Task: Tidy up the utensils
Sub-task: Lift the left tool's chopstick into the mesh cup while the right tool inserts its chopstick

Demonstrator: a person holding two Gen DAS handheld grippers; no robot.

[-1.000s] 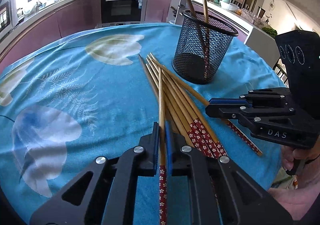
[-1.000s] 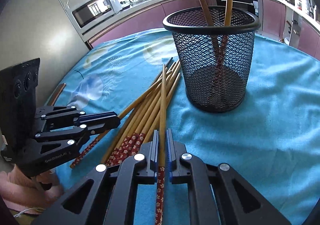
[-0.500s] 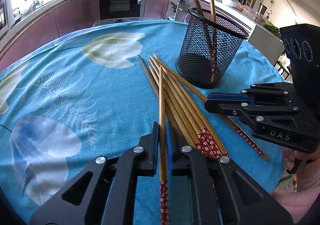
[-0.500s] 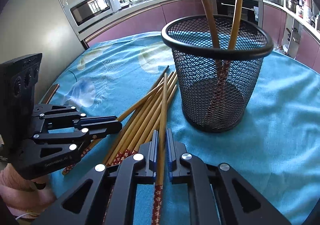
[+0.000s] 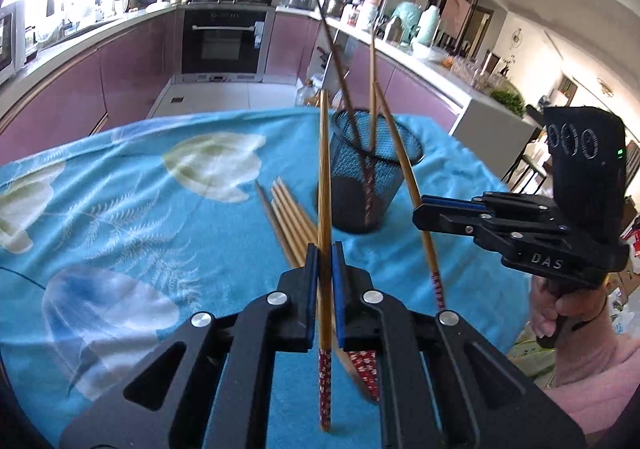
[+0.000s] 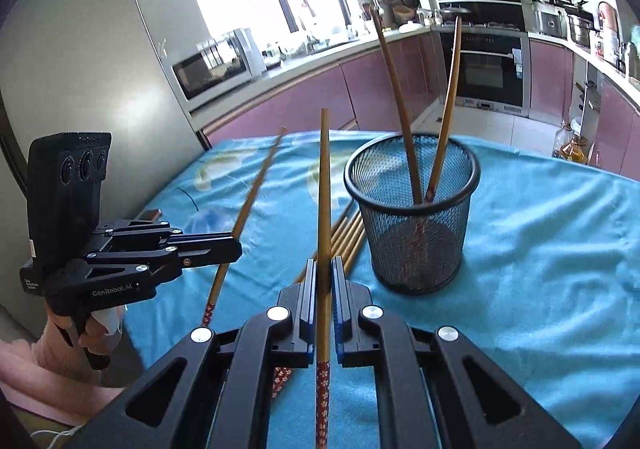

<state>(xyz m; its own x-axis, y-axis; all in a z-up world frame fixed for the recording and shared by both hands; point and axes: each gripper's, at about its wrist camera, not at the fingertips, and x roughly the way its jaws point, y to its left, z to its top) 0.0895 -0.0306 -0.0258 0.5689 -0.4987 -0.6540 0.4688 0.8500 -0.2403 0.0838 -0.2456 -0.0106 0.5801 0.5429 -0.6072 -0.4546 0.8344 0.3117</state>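
Observation:
My left gripper (image 5: pixel 325 249) is shut on a bamboo chopstick (image 5: pixel 324 169) with a red flowered end, raised off the table and pointing up and away. My right gripper (image 6: pixel 324 263) is shut on another such chopstick (image 6: pixel 323 185), also lifted clear. Each gripper shows in the other's view: the right gripper (image 5: pixel 418 209) with its chopstick (image 5: pixel 404 161), the left gripper (image 6: pixel 236 245) with its chopstick (image 6: pixel 252 197). The black mesh cup (image 5: pixel 370 185) (image 6: pixel 416 217) stands ahead with two chopsticks leaning in it. Several chopsticks (image 5: pixel 288 217) (image 6: pixel 348 233) lie on the cloth beside it.
The table wears a blue cloth with pale flower prints (image 5: pixel 120 209) (image 6: pixel 540 249). A kitchen with purple cabinets, an oven (image 5: pixel 224 41) and a fridge (image 6: pixel 100 69) surrounds it. A person's hand and pink sleeve (image 5: pixel 576 329) hold the right gripper's handle at the table's right edge.
Both grippers have risen from the pile, each carrying its chopstick up off the cloth. The views have tilted upward, so the mesh cup now sits lower and farther off.

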